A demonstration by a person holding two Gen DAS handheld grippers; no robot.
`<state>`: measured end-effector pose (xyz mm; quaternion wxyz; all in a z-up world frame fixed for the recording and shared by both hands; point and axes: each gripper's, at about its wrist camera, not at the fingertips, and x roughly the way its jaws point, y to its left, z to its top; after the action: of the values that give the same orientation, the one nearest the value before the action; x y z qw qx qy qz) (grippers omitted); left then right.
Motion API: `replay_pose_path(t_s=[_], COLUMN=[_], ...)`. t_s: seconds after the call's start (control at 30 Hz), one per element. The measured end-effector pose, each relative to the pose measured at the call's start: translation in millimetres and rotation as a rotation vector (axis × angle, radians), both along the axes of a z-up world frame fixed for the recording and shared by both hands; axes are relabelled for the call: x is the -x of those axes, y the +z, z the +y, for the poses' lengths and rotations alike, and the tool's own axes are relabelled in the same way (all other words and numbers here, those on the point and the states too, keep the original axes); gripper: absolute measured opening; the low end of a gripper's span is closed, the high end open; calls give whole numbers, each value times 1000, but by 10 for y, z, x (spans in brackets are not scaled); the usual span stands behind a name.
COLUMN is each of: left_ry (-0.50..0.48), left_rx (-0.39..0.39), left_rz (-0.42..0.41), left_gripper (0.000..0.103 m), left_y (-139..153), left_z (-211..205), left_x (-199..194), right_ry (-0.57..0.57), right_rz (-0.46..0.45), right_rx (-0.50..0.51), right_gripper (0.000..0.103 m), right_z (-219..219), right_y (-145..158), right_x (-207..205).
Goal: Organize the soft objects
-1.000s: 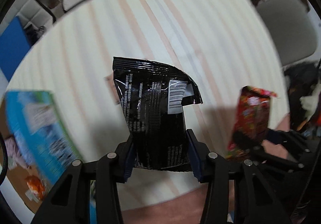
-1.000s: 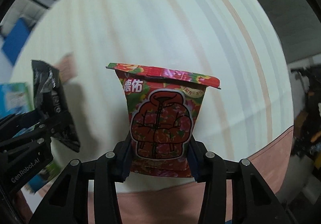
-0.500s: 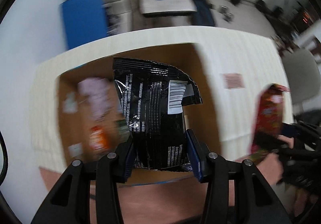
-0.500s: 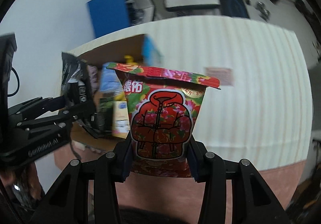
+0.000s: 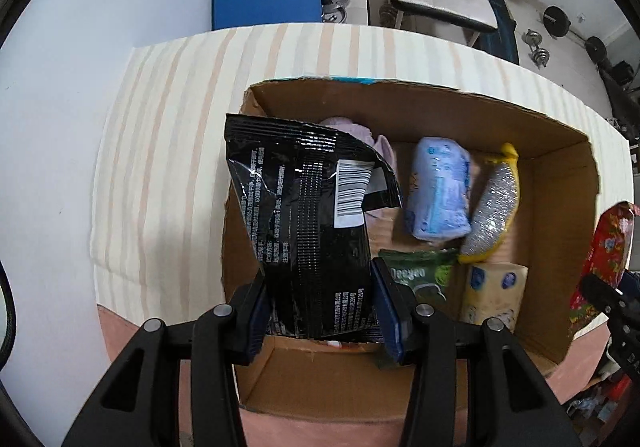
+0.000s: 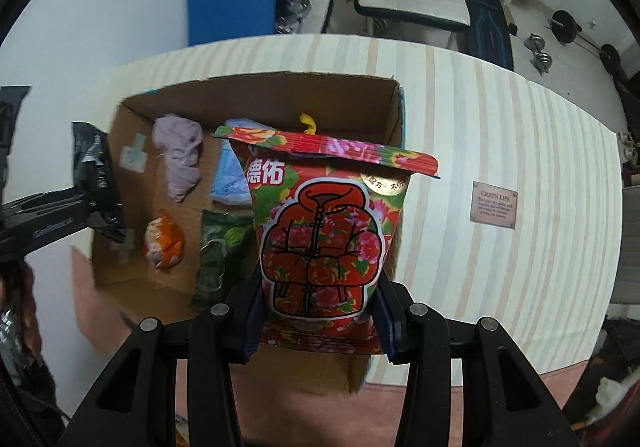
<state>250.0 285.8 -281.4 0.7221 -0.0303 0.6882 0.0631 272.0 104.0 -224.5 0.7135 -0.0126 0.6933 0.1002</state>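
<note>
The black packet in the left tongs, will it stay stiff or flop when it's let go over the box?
The black packet probably flops: its top corner already folds over. It looks light, held upright by a pinch at its base. The glossy film may slide against packs already in the cardboard box.

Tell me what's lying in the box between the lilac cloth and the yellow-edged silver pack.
A pale blue wrapped pack lies between the lilac cloth and the yellow-edged silver pack on the cardboard box floor, clearest in the left wrist view.

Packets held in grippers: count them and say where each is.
2. The black packet is clamped in the left gripper over the cardboard box's left side; the red floral packet is clamped in the right gripper over its right side.
</note>
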Motion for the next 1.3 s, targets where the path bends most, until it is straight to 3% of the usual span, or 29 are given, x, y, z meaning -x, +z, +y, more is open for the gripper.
replay_pose_path(t_s=[0.17,0.23,0.3,0.37,0.57,0.6,0.73,0.83,0.97,1.3], left_ry=[-17,-24,-12,7,14,17,19,18,-18,-38], left_rx=[-4,-23,-41,-29,-9,0,13,41,22,23], left_rz=[25,89,134,107,61,53,25,6,-17,-115], left_gripper=[44,47,48,48,53,56,89,93,94,94], left_y=[-310,-547,-673,-649,-484,-448,-328,-236,-128,228], left_z=[63,78,112,170,259,279,278,232,58,-320], left_x=[-121,-183,-210,-230,-264,-258,-209,-113,89,568], right_ry=[-10,1,-9,-33,-47,-50,-69,-60,-72,-115], right_rz=[9,4,32,13,-16,-15,3,5,8,-65], right_rx=[64,164,253,224,203,198,145,124,107,49], right_gripper=[48,48,55,73,89,91,103,103,103,103], right_z=[124,194,215,204,189,175,100,64,21,-192], right_y=[-371,-595,-782,-723,-617,-614,-596,-568,-529,-24], right_x=[-214,-313,-403,-397,-358,-339,-204,-51,154,543])
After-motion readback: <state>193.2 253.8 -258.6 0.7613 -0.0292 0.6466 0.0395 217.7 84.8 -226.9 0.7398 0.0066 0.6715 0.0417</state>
